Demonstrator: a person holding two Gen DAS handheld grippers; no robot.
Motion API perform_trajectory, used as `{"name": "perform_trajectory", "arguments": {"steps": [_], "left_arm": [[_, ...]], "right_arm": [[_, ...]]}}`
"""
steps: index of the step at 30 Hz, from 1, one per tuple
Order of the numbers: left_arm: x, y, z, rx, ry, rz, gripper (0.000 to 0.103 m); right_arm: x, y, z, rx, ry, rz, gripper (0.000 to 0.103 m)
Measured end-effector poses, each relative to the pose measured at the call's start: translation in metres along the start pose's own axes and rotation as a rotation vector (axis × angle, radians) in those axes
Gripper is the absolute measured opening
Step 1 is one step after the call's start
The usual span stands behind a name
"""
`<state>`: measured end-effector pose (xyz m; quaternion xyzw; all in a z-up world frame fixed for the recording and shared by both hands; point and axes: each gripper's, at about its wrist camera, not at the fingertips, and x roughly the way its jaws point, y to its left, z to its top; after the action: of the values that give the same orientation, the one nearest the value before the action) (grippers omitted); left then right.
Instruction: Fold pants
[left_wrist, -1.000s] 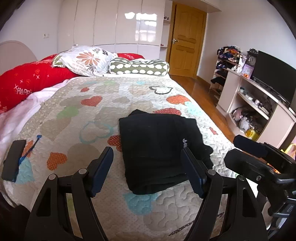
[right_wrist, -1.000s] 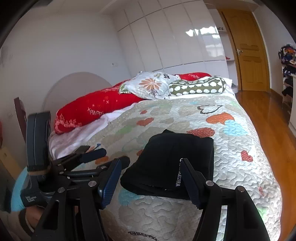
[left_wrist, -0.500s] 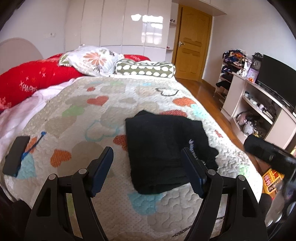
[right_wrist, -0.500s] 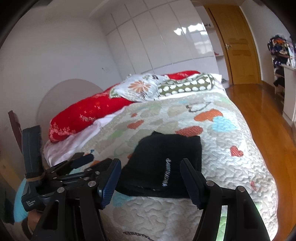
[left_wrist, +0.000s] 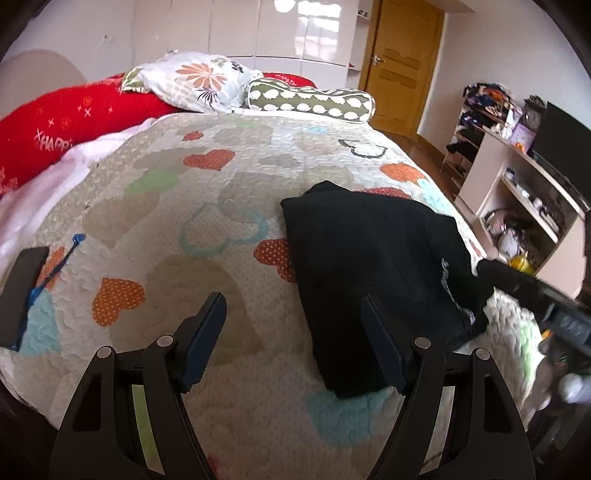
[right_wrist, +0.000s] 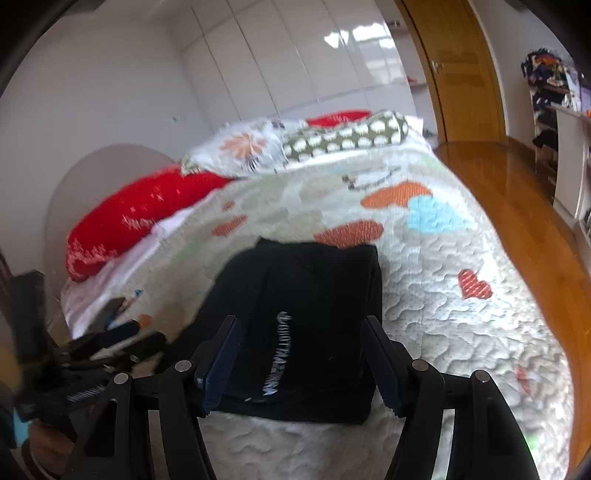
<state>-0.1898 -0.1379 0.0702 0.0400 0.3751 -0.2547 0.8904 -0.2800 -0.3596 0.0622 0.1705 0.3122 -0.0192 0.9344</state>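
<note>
The black pants (left_wrist: 373, 266) lie folded into a compact rectangle on the heart-patterned quilt (left_wrist: 192, 206), near the bed's foot on its right side. A white logo runs along their top layer (right_wrist: 275, 354). My left gripper (left_wrist: 295, 332) is open and empty, hovering above the quilt just left of the pants. My right gripper (right_wrist: 301, 354) is open and empty, low over the near edge of the pants (right_wrist: 306, 314). The right gripper's body shows in the left wrist view (left_wrist: 535, 295), and the left gripper shows blurred in the right wrist view (right_wrist: 110, 347).
A dark phone (left_wrist: 22, 291) and a blue pen (left_wrist: 55, 262) lie on the quilt's left edge. Pillows (left_wrist: 192, 79) and a red blanket (left_wrist: 66, 122) lie at the head. A shelf unit (left_wrist: 524, 206) with a TV stands right; wooden floor (right_wrist: 524, 206) runs beside the bed.
The left gripper has shifted left and closer to the quilt, so the pants now sit to its right. The right gripper has moved in and down toward the pants' near edge.
</note>
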Motion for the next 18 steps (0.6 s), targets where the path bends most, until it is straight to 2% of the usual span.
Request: {"name": "perform_trajectory", "arguments": {"steps": [3,7,10,13,18], "left_arm": [[0.008,0.0,0.002,-0.011,0.018,-0.011,0.076],[0.014,-0.002,0.007,-0.006,0.022,-0.04,0.076],[0.018,-0.002,0.01,-0.013,0.029,-0.117,0.076],[0.026,-0.002,0.013,-0.022,0.059,-0.16,0.076],[0.036,-0.001,0.017,-0.04,0.076,-0.172,0.076]], "right_arm": [[0.014,-0.011,0.001,0.02,0.028,-0.008,0.073],[0.025,-0.028,-0.001,0.086,0.049,0.021,0.075],[0.031,-0.032,-0.003,0.1,0.066,0.05,0.08],[0.039,-0.033,-0.003,0.094,0.095,0.045,0.081],[0.047,-0.034,-0.001,0.087,0.122,0.055,0.083]]}}
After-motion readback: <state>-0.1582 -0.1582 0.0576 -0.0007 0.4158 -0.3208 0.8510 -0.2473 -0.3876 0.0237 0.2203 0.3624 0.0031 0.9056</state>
